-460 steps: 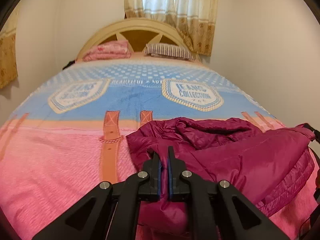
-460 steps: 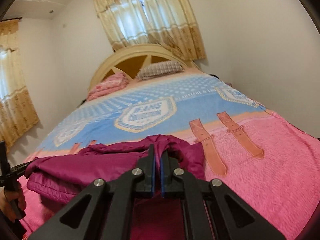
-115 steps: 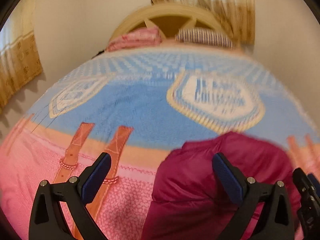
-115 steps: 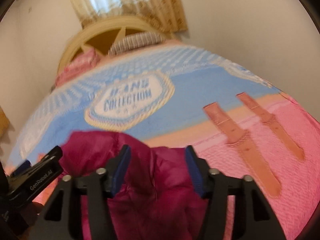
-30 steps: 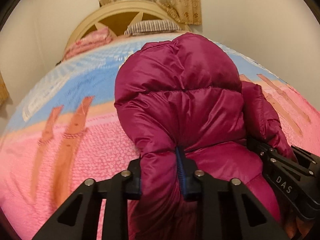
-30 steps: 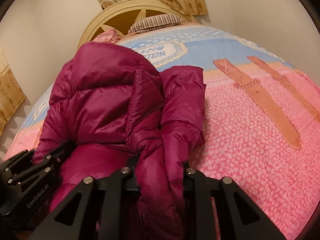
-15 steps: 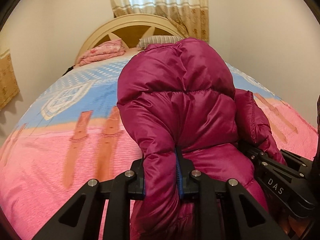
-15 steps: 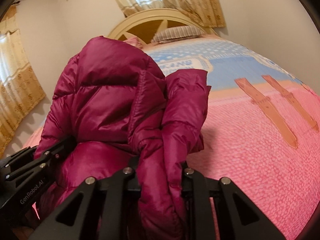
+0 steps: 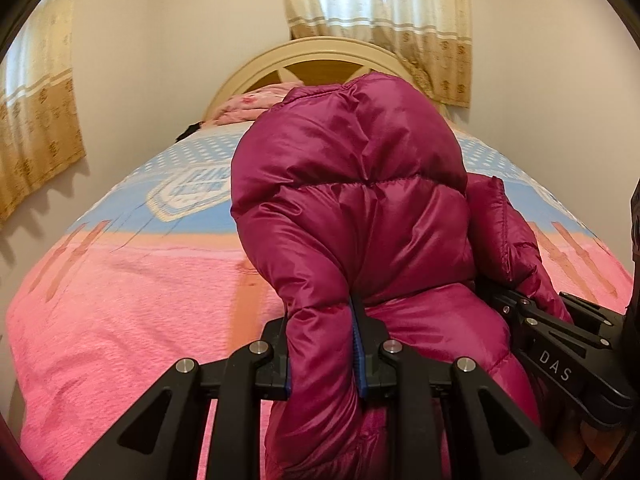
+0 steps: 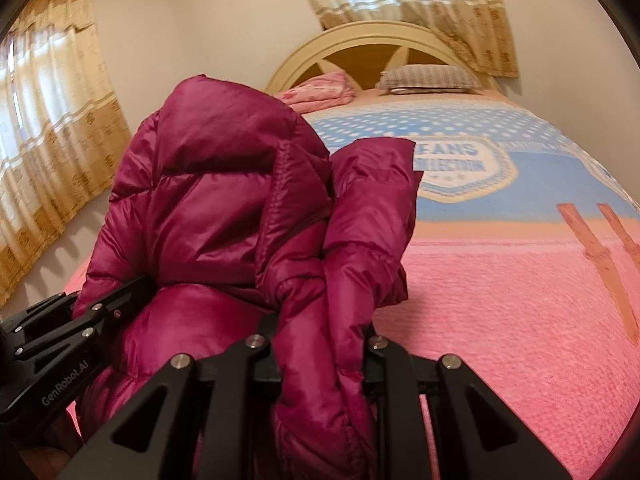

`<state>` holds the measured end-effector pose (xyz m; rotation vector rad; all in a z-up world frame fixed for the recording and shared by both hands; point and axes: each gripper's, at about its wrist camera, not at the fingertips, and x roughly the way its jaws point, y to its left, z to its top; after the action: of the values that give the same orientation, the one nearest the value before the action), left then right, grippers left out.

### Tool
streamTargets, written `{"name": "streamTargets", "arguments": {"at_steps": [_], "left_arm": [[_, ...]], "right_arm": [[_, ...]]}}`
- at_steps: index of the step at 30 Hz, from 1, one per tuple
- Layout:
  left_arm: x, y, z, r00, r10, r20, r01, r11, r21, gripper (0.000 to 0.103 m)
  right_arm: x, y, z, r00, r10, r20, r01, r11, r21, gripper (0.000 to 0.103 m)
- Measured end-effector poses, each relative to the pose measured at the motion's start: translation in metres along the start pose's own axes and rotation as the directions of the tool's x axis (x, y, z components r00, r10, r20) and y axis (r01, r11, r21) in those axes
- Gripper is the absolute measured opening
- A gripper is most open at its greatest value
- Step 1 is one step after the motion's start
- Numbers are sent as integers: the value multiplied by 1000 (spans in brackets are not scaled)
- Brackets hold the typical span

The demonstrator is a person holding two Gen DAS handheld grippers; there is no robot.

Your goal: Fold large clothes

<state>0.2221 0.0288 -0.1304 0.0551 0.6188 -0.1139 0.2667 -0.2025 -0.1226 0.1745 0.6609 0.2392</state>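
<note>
A magenta puffer jacket (image 9: 352, 200) is lifted off the bed and bulges upward in front of both cameras. My left gripper (image 9: 322, 344) is shut on a padded fold of the jacket at its left side. My right gripper (image 10: 320, 344) is shut on another thick fold of the jacket (image 10: 224, 208), with a sleeve end (image 10: 372, 200) sticking up beside it. The right gripper's body (image 9: 560, 356) shows at the lower right of the left wrist view, and the left gripper's body (image 10: 60, 340) at the lower left of the right wrist view. The fabric hides most of the pads.
Below lies the bed with a pink and blue blanket (image 10: 500, 288). At its far end stand a cream headboard (image 9: 312, 56), a striped pillow (image 10: 428, 78) and a pink pillow (image 9: 248, 106). Curtains (image 9: 380, 12) hang behind; another curtain (image 10: 48, 128) hangs left. Walls stand close on both sides.
Both grippers have risen with the jacket still pinched, so it hangs higher above the blanket. More of the headboard and curtains shows above the jacket.
</note>
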Motion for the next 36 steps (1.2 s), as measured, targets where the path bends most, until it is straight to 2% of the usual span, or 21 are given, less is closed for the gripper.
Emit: {"name": "streamTargets", "arguments": {"at_steps": [9, 23, 36], "left_arm": [[-2, 46, -7, 998, 66, -7, -67, 996, -57, 22], [1, 94, -22, 991, 129, -31, -132, 983, -126, 22], [22, 117, -38, 986, 145, -87, -157, 976, -151, 22]], "right_arm": [[19, 17, 6, 998, 51, -39, -54, 995, -80, 20], [49, 52, 5, 990, 100, -101, -114, 983, -145, 20], [77, 63, -6, 981, 107, -163, -133, 978, -162, 20]]}}
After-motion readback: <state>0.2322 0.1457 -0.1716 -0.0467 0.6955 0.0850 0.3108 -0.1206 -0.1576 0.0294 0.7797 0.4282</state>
